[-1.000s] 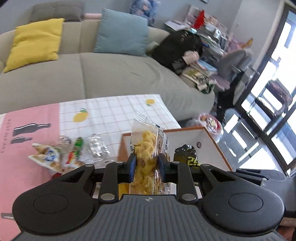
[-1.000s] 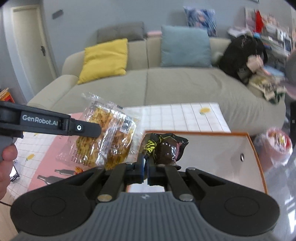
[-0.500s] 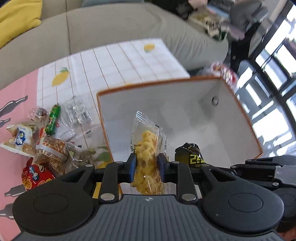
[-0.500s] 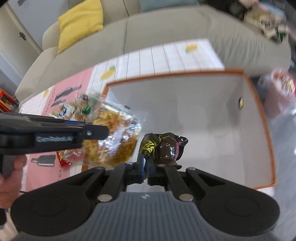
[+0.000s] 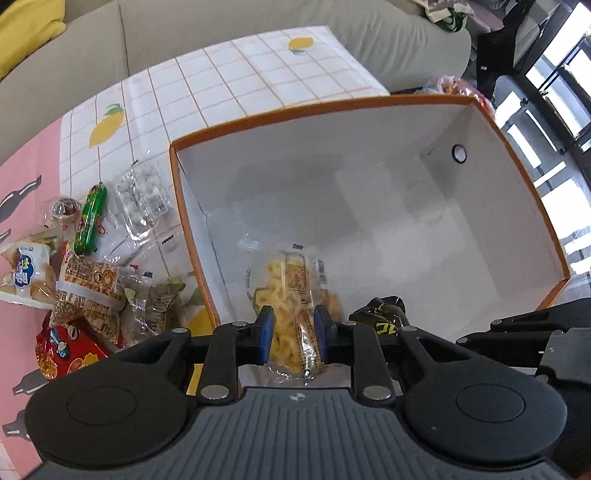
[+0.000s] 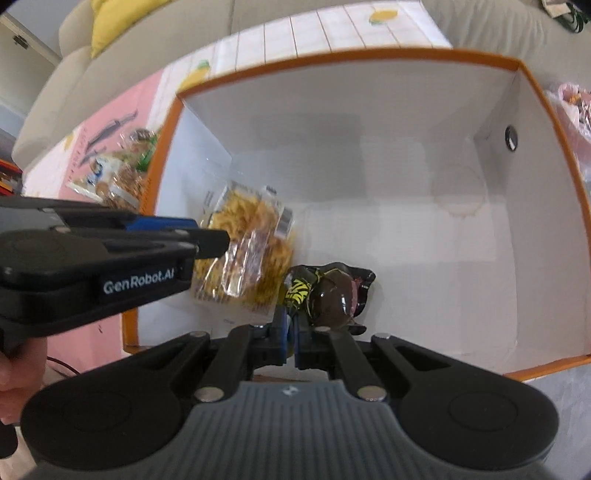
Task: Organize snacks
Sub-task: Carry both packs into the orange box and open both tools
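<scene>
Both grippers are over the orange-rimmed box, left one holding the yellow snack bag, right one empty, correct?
Not quite: the right gripper is not empty. The right wrist view shows its jaws shut on a dark brown wrapped snack. The left gripper does hold the yellow snack bag over the box.

A home living room is shown. A beige sofa is seen along the top from 10 to 1 o'clock in the left wrist view, with a yellow cushion at 10 o'clock, and tall windows are seen at 2 o'clock. A low tabletop just in front of the sofa is covered by a checked cloth printed with lemons, on which an orange-rimmed box and loose snack packets at 9 o'clock are laid.
</scene>
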Available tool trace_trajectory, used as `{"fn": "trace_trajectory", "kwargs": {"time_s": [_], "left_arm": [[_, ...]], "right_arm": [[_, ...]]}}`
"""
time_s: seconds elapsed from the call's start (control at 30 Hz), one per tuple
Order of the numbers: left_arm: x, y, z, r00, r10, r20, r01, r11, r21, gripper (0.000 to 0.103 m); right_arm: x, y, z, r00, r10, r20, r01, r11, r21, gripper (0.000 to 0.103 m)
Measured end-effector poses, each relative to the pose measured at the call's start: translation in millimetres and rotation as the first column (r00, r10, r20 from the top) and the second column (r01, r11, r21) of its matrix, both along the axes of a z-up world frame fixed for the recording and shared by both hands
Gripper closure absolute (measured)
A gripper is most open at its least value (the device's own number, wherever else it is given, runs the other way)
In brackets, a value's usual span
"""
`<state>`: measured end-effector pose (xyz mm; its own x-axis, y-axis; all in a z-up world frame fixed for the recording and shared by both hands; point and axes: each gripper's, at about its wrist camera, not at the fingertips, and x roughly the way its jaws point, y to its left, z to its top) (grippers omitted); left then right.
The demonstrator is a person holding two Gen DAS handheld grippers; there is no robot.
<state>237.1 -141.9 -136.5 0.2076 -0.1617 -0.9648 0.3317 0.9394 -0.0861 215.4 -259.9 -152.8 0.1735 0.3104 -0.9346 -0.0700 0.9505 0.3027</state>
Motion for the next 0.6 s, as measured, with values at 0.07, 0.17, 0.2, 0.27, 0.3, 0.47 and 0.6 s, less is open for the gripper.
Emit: {"fn": "trace_trajectory", "kwargs": {"time_s": [0.07, 0.17, 0.2, 0.27, 0.3, 0.47, 0.6], "left_arm": [[-0.1, -1.9, -1.5, 1.000, -0.009, -0.006, 0.009, 1.000, 0.009, 0.077], [-2.6, -5.7, -3.7, 0.999, -0.028, -0.017, 0.029, 0.999, 0.023, 0.077], [-3.2, -6.2, -4.4, 0.999, -0.030, -0.018, 0.030, 0.999, 0.025, 0.077], [-4.8, -6.0, -5.2, 0.999, -0.029, -0.018, 0.030, 0.999, 0.029, 0.075], [-5.4, -5.3, -4.8, 0.999, -0.029, -0.016, 0.030, 0.999, 0.029, 0.074], [-9.5, -0.1, 3.4, 1.000, -0.024, -0.001, 0.024, 0.999, 0.030, 0.064], [-14.6, 6.8, 18.5, 0.999, -0.016, 0.030, 0.015, 1.000, 0.015, 0.057]], "right_arm": [[1.7, 4.9, -1.6, 1.000, 0.014, -0.007, -0.014, 1.000, -0.014, 0.103], [3.8, 10.2, -4.1, 0.999, 0.039, -0.027, -0.040, 0.998, -0.041, 0.103], [4.8, 11.1, -5.5, 0.998, 0.048, -0.039, -0.050, 0.998, -0.039, 0.103], [7.0, 10.7, -7.4, 0.997, 0.055, -0.057, -0.057, 0.998, -0.029, 0.101], [7.5, 10.1, -7.6, 0.997, 0.054, -0.061, -0.056, 0.998, -0.029, 0.101], [10.5, 11.2, -8.8, 0.996, 0.048, -0.074, -0.052, 0.997, -0.061, 0.093], [10.6, 15.9, -5.3, 0.998, 0.038, -0.044, -0.042, 0.994, -0.100, 0.071]]}}
